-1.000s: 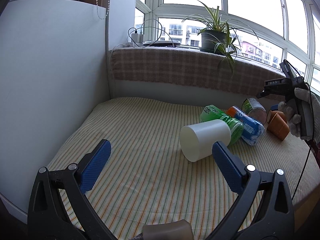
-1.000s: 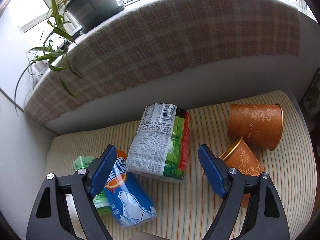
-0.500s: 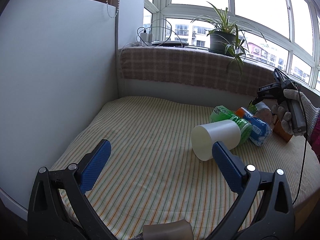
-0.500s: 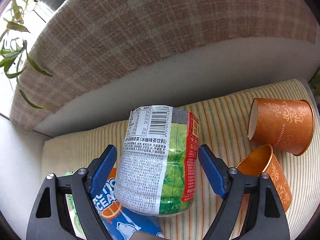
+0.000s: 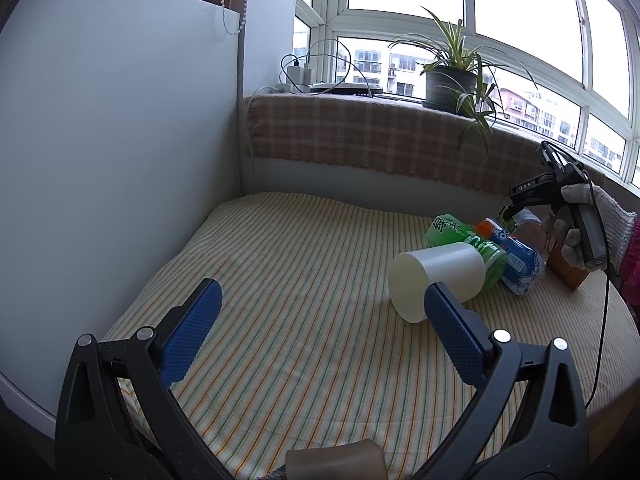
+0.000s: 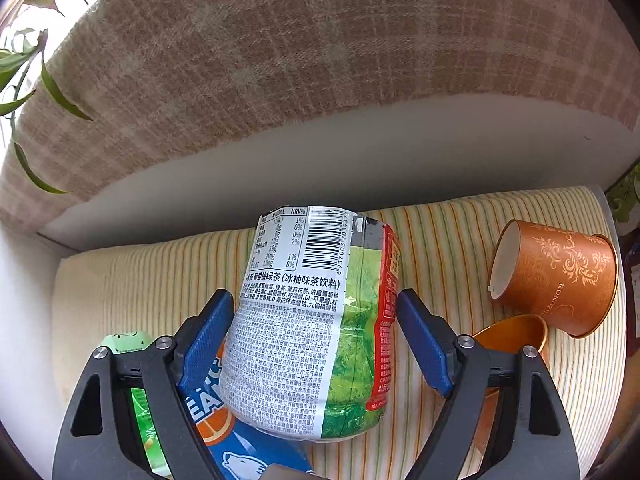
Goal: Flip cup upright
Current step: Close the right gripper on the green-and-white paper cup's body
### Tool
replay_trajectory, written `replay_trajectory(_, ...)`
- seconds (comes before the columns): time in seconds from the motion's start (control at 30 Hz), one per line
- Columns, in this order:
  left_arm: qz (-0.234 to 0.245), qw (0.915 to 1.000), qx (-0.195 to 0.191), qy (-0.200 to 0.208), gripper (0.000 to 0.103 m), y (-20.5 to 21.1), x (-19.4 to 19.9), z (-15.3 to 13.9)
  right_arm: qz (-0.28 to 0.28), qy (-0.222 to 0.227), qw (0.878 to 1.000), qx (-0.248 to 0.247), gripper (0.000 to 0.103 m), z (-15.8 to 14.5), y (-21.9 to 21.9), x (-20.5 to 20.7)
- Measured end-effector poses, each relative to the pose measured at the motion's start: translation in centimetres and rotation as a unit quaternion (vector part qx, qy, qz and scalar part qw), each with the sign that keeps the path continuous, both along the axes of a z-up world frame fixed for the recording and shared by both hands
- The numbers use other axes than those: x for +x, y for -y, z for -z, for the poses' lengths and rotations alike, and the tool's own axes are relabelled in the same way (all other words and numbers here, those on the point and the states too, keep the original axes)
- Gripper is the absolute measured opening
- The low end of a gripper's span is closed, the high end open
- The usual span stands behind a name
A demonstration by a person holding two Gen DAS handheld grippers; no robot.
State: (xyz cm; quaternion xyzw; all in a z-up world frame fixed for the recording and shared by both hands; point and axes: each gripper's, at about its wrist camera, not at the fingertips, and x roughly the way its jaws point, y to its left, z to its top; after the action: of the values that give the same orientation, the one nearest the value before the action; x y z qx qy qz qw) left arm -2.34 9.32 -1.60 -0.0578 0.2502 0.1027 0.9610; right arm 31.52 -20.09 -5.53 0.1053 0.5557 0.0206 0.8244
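Note:
A green-labelled cup [image 6: 316,332] with a barcode lies on its side on the striped cloth [image 6: 440,240]. My right gripper [image 6: 316,340] is open, its blue pads on either side of this cup, close to it; the left pad seems to touch. In the left wrist view the right gripper [image 5: 516,210] is held by a gloved hand at the far right. A white cup [image 5: 436,280] lies on its side ahead of my left gripper [image 5: 324,334], which is open and empty.
Two orange cups [image 6: 556,276] lie at the right, one [image 6: 512,332] behind the right finger. A blue-orange cup [image 6: 240,432] and a green cup [image 6: 136,360] lie at the left. A plaid-covered sill [image 5: 360,136] with a potted plant [image 5: 452,84] runs behind.
My right gripper moved forward and down so the green-labelled cup now sits between its pads. My left gripper drew back slightly; the white cup looks farther right.

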Motion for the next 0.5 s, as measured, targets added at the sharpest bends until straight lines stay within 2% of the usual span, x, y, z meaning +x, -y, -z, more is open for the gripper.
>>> replay_trajectory(0.23, 0.000, 1.0000, 0.000, 0.002, 0.103, 0.0, -0.2, -0.1, -0.004, 0.004, 1.000, -0.001, 0.082, -0.8, 0.3, -0.2)
replay_trajectory(0.5, 0.001, 1.0000, 0.002, 0.002, 0.103, 0.0, -0.3, -0.2, -0.015, 0.042, 0.999, -0.006, 0.081, -3.1, 0.6, -0.4)
